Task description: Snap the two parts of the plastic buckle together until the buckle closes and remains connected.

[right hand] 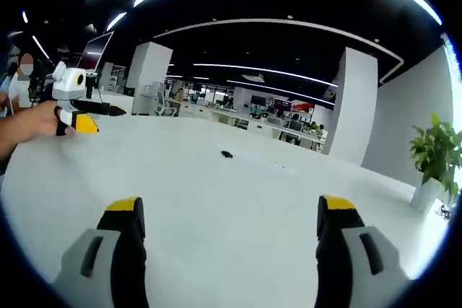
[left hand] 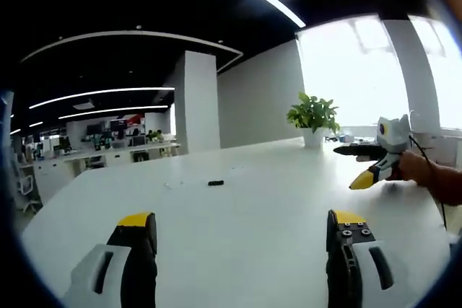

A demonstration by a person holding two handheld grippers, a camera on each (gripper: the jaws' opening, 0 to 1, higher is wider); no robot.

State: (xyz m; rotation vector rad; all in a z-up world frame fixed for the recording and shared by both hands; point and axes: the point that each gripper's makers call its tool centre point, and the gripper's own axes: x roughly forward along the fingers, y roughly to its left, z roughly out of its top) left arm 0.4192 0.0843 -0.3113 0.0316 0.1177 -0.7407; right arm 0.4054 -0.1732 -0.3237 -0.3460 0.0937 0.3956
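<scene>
White table (left hand: 238,214) carries a small black buckle piece (left hand: 215,182) mid-surface, well beyond both grippers. Left gripper (left hand: 242,232) and right gripper (right hand: 229,221) hover, jaws spread apart, empty.

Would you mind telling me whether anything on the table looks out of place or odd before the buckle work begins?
Nothing looks spilled, damaged or askew. A small black piece lies alone on the white table, too small to identify or to tell whether it is one part or two. Both grippers hang open above the table, the left gripper and right gripper, holding nothing.
</scene>
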